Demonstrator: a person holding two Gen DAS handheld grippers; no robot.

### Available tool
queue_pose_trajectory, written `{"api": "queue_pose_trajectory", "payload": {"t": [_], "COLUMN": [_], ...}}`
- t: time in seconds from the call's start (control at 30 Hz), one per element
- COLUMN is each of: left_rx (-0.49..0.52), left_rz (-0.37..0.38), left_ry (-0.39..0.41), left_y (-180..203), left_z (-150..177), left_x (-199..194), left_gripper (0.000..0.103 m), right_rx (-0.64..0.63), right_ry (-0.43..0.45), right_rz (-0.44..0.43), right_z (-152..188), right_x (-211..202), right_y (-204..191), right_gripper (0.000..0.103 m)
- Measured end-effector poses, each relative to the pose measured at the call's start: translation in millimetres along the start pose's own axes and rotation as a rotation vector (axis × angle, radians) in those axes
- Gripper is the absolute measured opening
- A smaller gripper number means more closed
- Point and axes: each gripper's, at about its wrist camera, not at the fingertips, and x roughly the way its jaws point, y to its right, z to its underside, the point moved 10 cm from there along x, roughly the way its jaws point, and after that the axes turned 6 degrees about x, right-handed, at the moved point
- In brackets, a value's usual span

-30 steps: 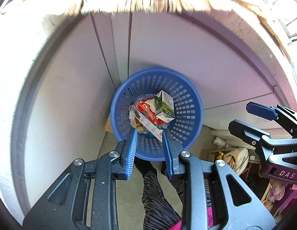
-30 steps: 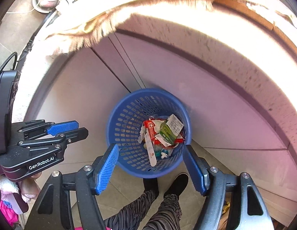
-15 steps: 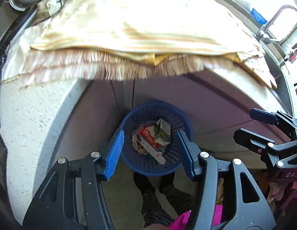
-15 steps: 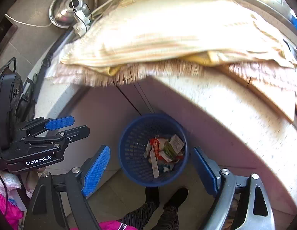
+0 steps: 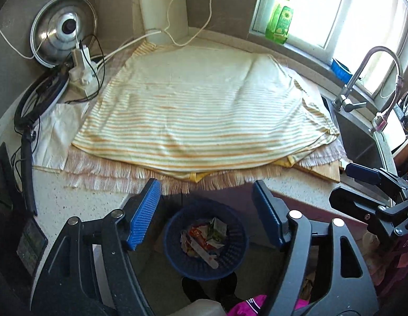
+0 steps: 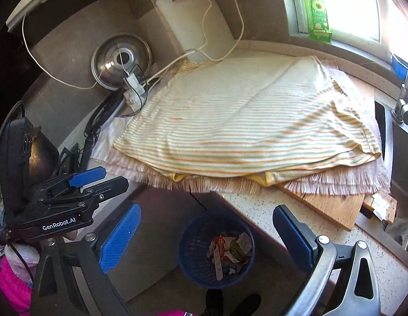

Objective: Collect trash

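Note:
A blue mesh trash basket (image 5: 175, 247) stands on the floor below the counter edge, holding wrappers and a green carton (image 5: 217, 233). It also shows in the right wrist view (image 6: 189, 258). My left gripper (image 5: 206, 213) is open and empty, high above the basket. My right gripper (image 6: 206, 237) is open and empty, also above it. Each gripper shows in the other's view, the right one (image 5: 367, 184) and the left one (image 6: 96, 180). A striped cloth (image 5: 204, 115) covers the counter.
A pot lid (image 5: 63, 39), cables and a charger (image 5: 81, 73) lie at the counter's back left. A green bottle (image 5: 280, 21) stands on the windowsill. A faucet (image 5: 362, 79) and sink are at right. A wooden board (image 6: 333, 205) sticks out under the cloth.
Both grippers have risen from close over the basket to above counter height. The left jaws went from nearly shut to wide open. The counter top has come into view.

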Motion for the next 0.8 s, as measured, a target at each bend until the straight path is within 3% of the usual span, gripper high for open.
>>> {"api": "queue_pose_trajectory", "payload": {"t": [0.37, 0.8], "left_rx": [0.019, 0.019], "left_rz": [-0.021, -0.020], "left_ry": [0.178, 0.210], "left_y": [15, 20], "left_z": [-61, -75], "left_x": [-57, -74], "left_gripper": [0.101, 0.102], "right_rx": [0.010, 0.031], "right_ry": [0.166, 0.255], "right_rz": [-0.018, -0.041], "right_z": [-55, -79], "right_x": [-55, -79], "right_y": [-8, -17], "right_gripper": [0.103, 0.103]}}
